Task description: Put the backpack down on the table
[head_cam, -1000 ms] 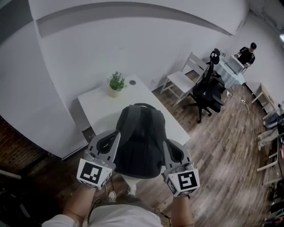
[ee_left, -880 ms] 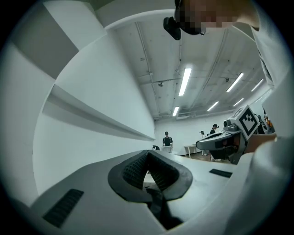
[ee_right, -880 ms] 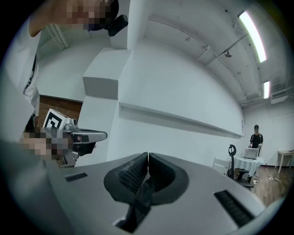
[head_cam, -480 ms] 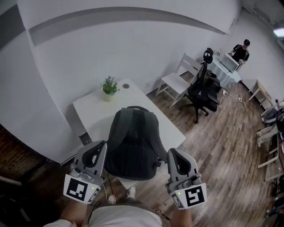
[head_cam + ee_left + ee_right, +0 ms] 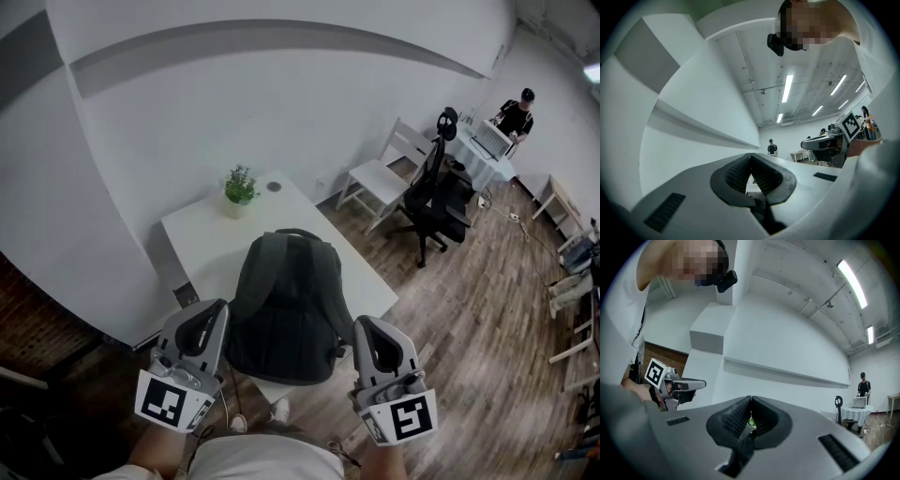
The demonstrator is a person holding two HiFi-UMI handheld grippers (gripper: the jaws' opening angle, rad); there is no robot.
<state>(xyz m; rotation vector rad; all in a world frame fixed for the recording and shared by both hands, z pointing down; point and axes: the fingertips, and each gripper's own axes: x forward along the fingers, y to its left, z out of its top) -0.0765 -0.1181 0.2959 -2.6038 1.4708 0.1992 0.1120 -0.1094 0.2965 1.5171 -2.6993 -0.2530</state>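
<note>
The dark grey backpack [image 5: 286,305] rests on the near end of the white table [image 5: 202,234], its top handle pointing away from me. My left gripper [image 5: 210,317] hovers just off the pack's left side, jaws shut and empty. To the pack's right, my right gripper [image 5: 367,330] is likewise shut with nothing in it. In the left gripper view the pads [image 5: 740,171] meet at the tips of the left gripper [image 5: 751,155]. The right gripper [image 5: 750,399] looks along closed jaws at the wall.
A small potted plant [image 5: 240,188] and a round disc [image 5: 273,187] sit at the table's far end. Beyond stand a white chair [image 5: 382,171] and a black office chair [image 5: 434,193]. A person [image 5: 517,114] works at a round table far right. Wooden floor lies around.
Both grippers have drawn back toward me and away from the backpack's sides. The backpack stays on the table.
</note>
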